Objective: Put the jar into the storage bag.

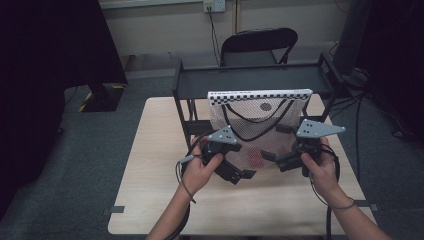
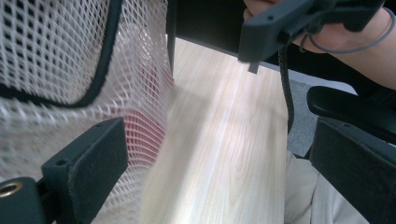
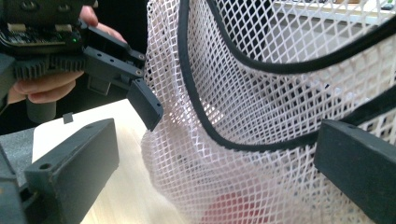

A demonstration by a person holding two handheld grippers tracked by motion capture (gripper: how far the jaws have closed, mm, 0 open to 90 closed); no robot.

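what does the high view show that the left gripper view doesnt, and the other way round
High view alone: the whole setup, with the black rack, the checkered strip along the top of the mesh bag, the folding chair beyond, and both hands with the left gripper and right gripper at the bag's sides.

Left gripper view alone: the net's weave up close and the wood grain of the table, seen between that gripper's open jaws.

Both: the white mesh bag with black handles, something red inside, and the right gripper farther off.
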